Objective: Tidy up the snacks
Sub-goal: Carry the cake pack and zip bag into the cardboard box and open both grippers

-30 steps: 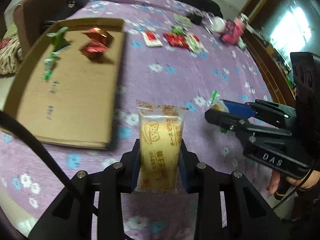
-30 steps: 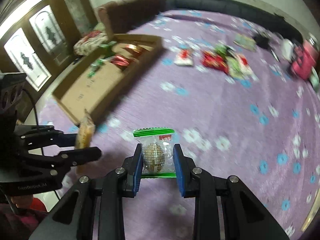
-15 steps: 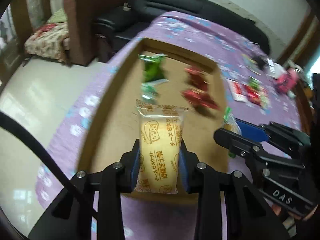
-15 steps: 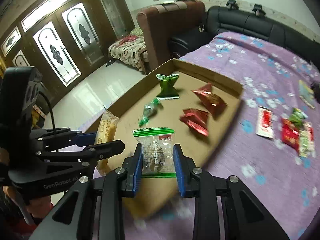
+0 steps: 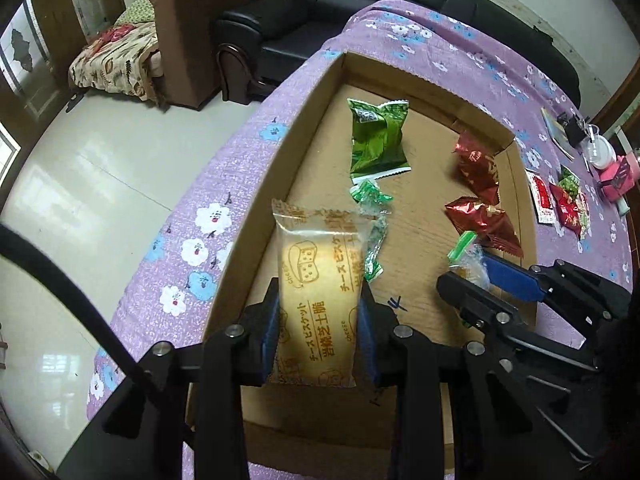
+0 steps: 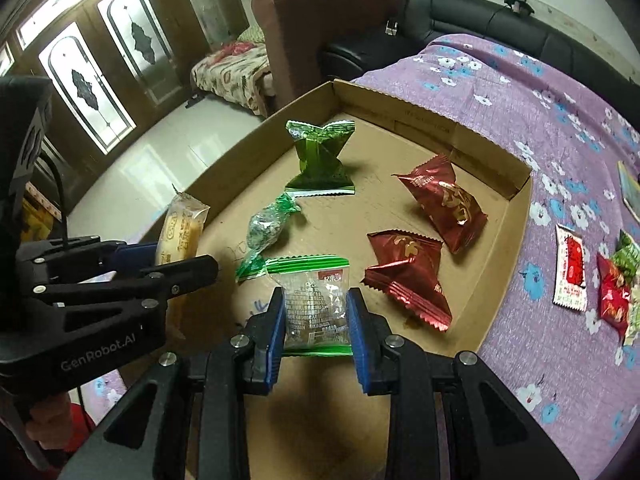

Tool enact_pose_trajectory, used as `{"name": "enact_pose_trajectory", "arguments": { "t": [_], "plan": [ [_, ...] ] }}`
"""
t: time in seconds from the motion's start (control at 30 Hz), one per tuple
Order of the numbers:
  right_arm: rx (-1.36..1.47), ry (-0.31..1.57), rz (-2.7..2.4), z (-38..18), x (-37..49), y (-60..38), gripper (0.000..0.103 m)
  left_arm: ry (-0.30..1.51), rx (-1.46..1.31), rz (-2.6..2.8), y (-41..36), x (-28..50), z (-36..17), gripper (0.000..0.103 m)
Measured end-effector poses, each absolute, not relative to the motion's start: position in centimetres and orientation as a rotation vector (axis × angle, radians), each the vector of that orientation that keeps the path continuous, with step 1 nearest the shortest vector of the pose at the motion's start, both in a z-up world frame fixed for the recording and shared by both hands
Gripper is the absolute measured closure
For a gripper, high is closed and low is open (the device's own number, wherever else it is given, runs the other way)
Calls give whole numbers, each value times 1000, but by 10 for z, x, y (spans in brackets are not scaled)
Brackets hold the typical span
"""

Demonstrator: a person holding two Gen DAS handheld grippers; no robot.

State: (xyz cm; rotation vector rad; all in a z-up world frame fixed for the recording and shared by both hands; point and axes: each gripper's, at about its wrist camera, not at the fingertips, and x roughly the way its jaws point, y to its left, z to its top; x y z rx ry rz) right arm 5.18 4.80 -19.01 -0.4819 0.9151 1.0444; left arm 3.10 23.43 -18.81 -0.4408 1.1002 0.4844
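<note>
From the left wrist, we are carrying a yellow cheese-biscuit packet (image 5: pixel 318 300), clamped in our left gripper (image 5: pixel 318 316), over the shallow cardboard tray (image 5: pixel 400 80). From the right wrist, our right gripper (image 6: pixel 316 316) is pinching a clear green-edged snack sachet (image 6: pixel 314 304), seemingly not yet touching the tray floor; next we are lowering and releasing both beside the matching wrappers.

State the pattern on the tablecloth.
Purple tablecloth with white and blue flowers; right wrist view.
</note>
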Motion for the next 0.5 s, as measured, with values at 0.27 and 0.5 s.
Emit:
{"name": "enact_pose_trajectory", "arguments": {
  "t": [0.27,0.5],
  "plan": [
    [-500,912,1032,-191,54,51,72,1120,-422,507,231,37,-191,59],
    [-499,927,1024,-191,54,47,72,1116,-379,533,224,37,-187,49]
  ]
}}
